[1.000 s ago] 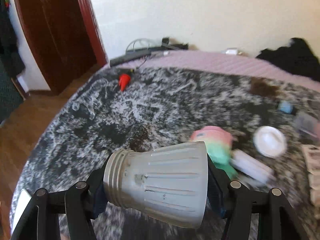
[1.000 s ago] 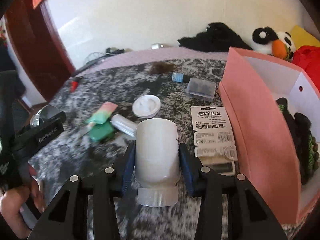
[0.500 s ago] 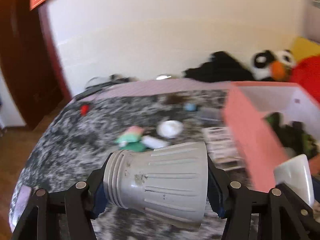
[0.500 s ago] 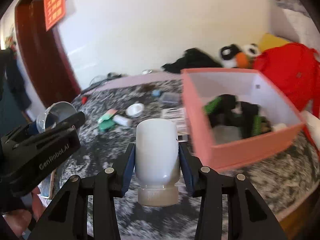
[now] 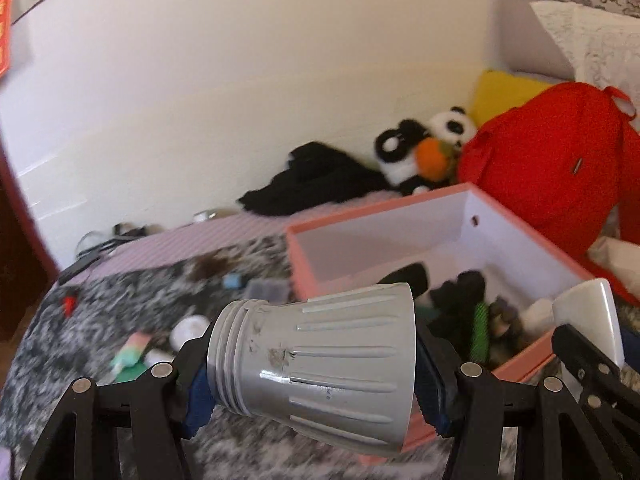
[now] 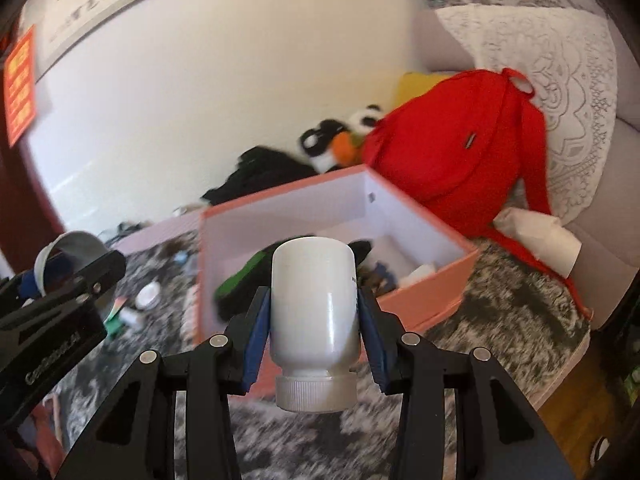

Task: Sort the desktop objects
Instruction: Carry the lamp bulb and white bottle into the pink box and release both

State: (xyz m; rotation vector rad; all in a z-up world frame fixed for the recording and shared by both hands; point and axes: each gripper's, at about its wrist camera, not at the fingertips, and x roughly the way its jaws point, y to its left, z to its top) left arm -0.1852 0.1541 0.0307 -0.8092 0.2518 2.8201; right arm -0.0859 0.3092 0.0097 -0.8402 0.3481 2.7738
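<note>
Nearest to us, our left gripper (image 5: 316,376) is clamped across a grey ribbed cap (image 5: 316,372). It lies sideways between the blue pads, threaded neck to the gripper's left and flared end to its right, likely because a side grip was the easiest way to lift it off the blanket. Our right gripper (image 6: 312,332) squeezes a white bottle (image 6: 313,312) by its body. The bottle hangs upside down, its ribbed lid toward us and its base pointing ahead, so we judge it was taken lying flat and can drop base-first.

Both loads are held clear of the mottled grey blanket (image 6: 520,312), which reads to us as carrying rather than picking or placing.

Just ahead of both grippers sits the pink box (image 6: 424,300), open at the top, its near wall facing us. In the left view it lies ahead and to the right; in the right view it is almost dead ahead, behind the bottle. Inside we make out dark and green items (image 5: 480,320), blurred, so we take the box as the place where sorted things go. We would need each gripper over the rim before letting go.

To the left of the box, small things are scattered on the blanket: a white lid (image 5: 188,330), a pink-and-green piece (image 5: 130,354), a small blue thing (image 5: 233,281). They look unsorted.

Beyond the box, against the wall, rest a red bag (image 6: 452,148), a panda toy (image 5: 424,148) and dark cloth (image 5: 316,184).
</note>
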